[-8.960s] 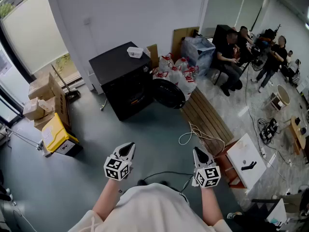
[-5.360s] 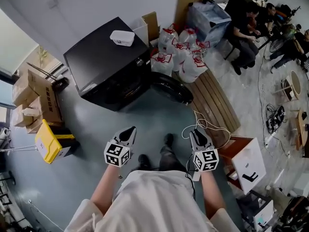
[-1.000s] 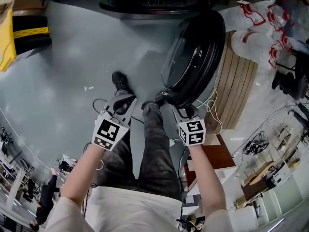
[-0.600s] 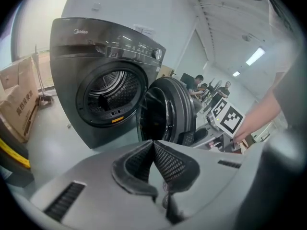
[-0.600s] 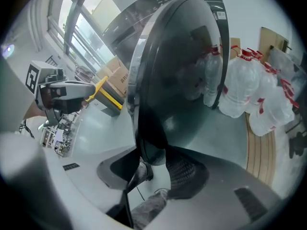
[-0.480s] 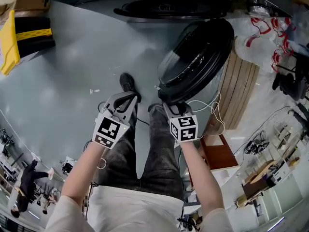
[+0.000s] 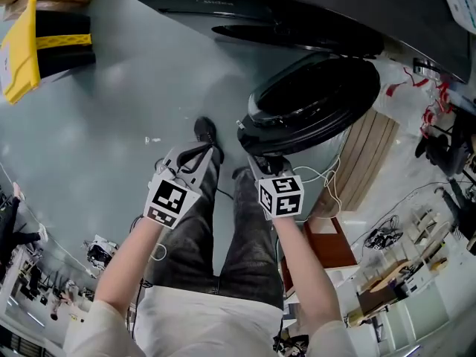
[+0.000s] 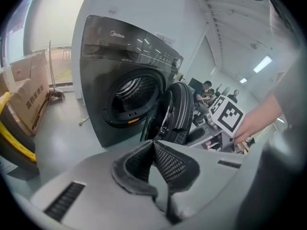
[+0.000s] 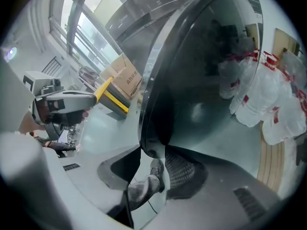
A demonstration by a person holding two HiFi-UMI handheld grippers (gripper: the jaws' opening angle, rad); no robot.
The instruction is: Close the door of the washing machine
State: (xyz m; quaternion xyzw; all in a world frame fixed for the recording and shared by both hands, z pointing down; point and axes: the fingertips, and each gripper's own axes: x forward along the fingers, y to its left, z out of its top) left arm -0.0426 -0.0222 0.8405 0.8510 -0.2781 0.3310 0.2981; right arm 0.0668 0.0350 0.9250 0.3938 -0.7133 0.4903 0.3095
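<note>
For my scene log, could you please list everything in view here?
washing machine: one, black, ahead
door: one, black, open in front of the machine
box: one, yellow, floor at far left
cardboard box: at least one, brown, left of the machine
bags: several, white with red, right of the machine
wooden slats: brown, floor beyond the door
cable: one, white, by the slats
legs: two, grey trousers, centre
left gripper: grey, jaws shut, empty
right gripper: grey, jaws on the door's edge

Checkered marker cubes (image 7: pixel 169 201), white shirt (image 7: pixel 201 326), grey trousers (image 7: pixel 239 236)

One washing machine (image 8: pixel 103 80), one door (image 7: pixel 312 99), maybe three bags (image 9: pixel 268 95).
</note>
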